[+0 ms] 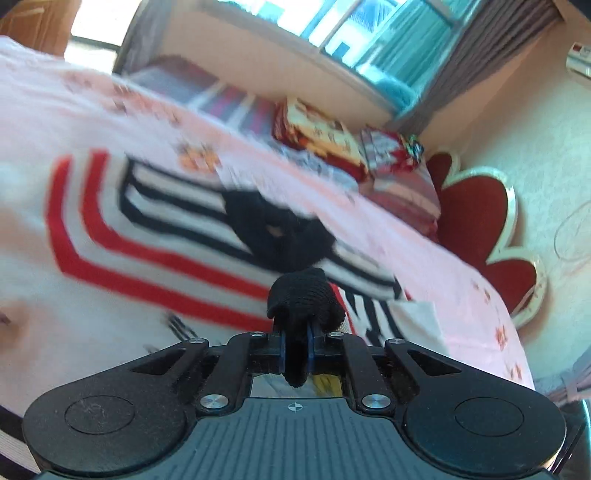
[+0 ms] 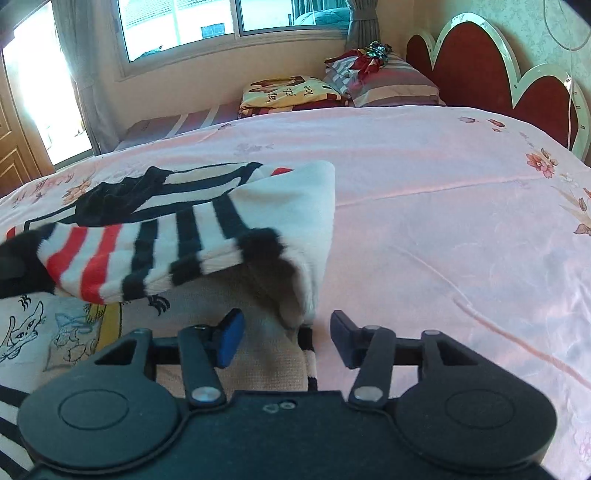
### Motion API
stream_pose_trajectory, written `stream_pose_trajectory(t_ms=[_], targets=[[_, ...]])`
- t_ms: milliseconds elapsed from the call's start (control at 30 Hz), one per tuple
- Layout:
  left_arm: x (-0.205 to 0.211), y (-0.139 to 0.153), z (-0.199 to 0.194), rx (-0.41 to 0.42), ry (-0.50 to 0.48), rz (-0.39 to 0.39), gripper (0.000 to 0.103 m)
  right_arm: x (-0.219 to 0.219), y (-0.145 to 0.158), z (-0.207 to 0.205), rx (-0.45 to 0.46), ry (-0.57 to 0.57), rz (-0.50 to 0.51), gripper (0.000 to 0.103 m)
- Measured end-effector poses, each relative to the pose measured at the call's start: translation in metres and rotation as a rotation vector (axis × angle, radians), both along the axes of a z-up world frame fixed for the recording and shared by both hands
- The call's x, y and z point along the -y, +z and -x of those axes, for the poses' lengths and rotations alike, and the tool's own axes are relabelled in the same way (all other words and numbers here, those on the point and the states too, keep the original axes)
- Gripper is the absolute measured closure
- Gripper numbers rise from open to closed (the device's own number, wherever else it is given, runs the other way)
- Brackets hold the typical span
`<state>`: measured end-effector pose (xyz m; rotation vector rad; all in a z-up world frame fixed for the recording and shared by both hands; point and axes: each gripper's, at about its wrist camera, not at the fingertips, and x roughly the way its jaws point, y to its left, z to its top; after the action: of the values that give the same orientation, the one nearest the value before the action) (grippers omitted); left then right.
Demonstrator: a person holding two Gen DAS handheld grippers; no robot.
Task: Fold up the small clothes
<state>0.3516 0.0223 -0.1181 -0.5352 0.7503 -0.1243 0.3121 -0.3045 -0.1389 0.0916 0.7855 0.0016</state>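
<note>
A small white knit sweater with red and black stripes and black trim (image 1: 155, 229) lies on a pink floral bedsheet (image 1: 424, 251). My left gripper (image 1: 295, 343) is shut on the sweater's black cuff (image 1: 303, 295), holding it above the garment; this view is blurred. In the right wrist view a striped sleeve (image 2: 155, 251) is lifted across the sweater body (image 2: 295, 206), with a cartoon print (image 2: 44, 332) below it. My right gripper (image 2: 284, 336) is open and empty, its jaws on either side of the sweater's lower edge.
Folded bedding and striped pillows (image 2: 332, 88) lie at the bed's far end. A red scalloped headboard (image 2: 498, 66) stands at the right. A window (image 2: 221, 26) and a wooden door (image 2: 14, 129) are behind the bed. Bare sheet (image 2: 461, 221) stretches to the right.
</note>
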Motion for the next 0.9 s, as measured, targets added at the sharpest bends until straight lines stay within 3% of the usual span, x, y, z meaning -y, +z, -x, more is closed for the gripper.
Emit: stream_pose_trajectory(t_ms=[100,200,333,467,533,567,600,733,900], targets=[[-0.038,0.006,-0.001,0.001,0.065,-0.06,0.093,-0.004,0.003,-0.004,0.014,0.02,-0.016,0.067],[-0.062,-0.011,0.0,-0.056,0.102,-0.102,0.093,-0.014,0.005,-0.002,0.027,0.062,-0.003,0.074],[-0.053,-0.057,0.002,-0.148,0.086,-0.169,0.093,-0.014,-0.008,-0.001,-0.019,0.048,0.034,0.078],[-0.043,-0.049,0.005,-0.128,0.067,-0.263,0.091,-0.001,-0.006,0.004,-0.042,0.046,-0.005,0.078],[-0.051,-0.037,0.014,-0.121,0.109,-0.279,0.073,0.004,-0.001,0.011,-0.054,0.067,-0.03,0.076],[-0.056,-0.031,0.02,-0.104,0.143,-0.293,0.056,0.008,0.003,0.015,-0.054,0.07,-0.057,0.073],[-0.061,-0.024,0.026,-0.078,0.171,-0.307,0.048,0.012,0.007,0.02,-0.049,0.068,-0.085,0.07],[-0.061,-0.008,0.027,-0.027,0.134,-0.342,0.048,0.023,0.023,0.014,0.001,0.046,-0.134,0.069],[-0.031,-0.01,0.008,-0.012,0.058,-0.332,0.048,0.027,0.021,-0.042,-0.004,0.014,-0.194,0.057]])
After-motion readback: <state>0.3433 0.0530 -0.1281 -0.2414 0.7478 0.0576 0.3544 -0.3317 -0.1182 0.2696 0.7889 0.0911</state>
